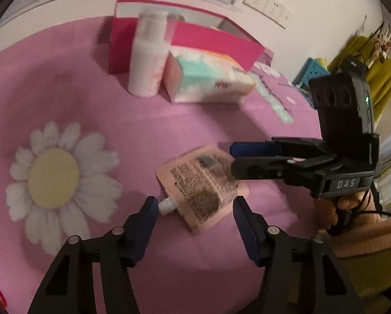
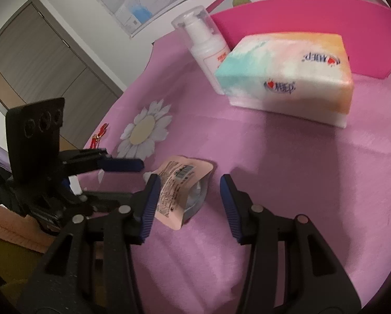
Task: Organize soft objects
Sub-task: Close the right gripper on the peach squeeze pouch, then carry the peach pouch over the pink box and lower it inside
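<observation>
A small pink spout pouch [image 1: 203, 187] with dark print and a white nozzle lies on the pink cloth. My left gripper [image 1: 195, 209] is open, its two blue pads either side of the pouch. My right gripper [image 2: 190, 188] is open too, and the pouch [image 2: 181, 187] sits between its pads, close to the left one. The right gripper also shows in the left wrist view [image 1: 233, 161], reaching in from the right at the pouch's far edge. A soft tissue pack [image 2: 287, 76] and a white pump bottle [image 2: 203, 44] stand further back.
An open magenta box [image 1: 216, 41] stands behind the tissue pack [image 1: 208, 78] and bottle [image 1: 147, 55]. A daisy print [image 1: 57, 172] marks the cloth at the left. Flat packets [image 1: 274, 96] lie at the right, near the table's edge.
</observation>
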A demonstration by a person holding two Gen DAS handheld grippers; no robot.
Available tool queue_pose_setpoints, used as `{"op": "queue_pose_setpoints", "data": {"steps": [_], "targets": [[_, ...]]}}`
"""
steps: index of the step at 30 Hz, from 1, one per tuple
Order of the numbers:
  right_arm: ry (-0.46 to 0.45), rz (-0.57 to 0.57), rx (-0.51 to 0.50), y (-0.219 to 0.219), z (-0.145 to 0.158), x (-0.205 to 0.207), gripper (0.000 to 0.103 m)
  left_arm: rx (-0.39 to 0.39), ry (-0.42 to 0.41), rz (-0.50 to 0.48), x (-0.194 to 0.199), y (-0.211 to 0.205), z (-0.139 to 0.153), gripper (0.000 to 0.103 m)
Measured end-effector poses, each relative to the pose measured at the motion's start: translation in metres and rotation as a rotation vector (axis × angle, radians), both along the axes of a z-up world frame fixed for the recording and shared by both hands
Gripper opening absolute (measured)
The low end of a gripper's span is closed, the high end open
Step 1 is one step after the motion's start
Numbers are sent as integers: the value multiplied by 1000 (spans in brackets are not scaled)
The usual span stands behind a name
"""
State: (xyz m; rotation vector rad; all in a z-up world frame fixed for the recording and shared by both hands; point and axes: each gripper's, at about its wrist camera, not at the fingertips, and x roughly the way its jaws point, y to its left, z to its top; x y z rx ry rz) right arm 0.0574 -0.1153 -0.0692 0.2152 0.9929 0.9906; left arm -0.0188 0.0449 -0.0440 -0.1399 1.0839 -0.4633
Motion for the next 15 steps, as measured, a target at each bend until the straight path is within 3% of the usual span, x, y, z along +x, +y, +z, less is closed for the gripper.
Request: {"op": "queue_pose_setpoints", "data": {"steps": [2,4,5,6,11,15], "targets": [[-1,10,-1,3,0,-4,49,-7,8,-6,-1,-2,-2,60],[1,15,-19,7,-2,-5,41,-15,10,2,0,-2,-4,60],[2,14,-27,9,-4,-6,29,-17,11,5,0,-2,-4,60],[7,13,-31,9,-6,-6,23,-21,15,12,1,-1,-5,60],[49,-15,15,-3,-13,-2,20,-27,17,18,2,1,-6,59],[70,-43,39,-11,-16,0,20,-28,22,23,6,-1,-7,43]]}}
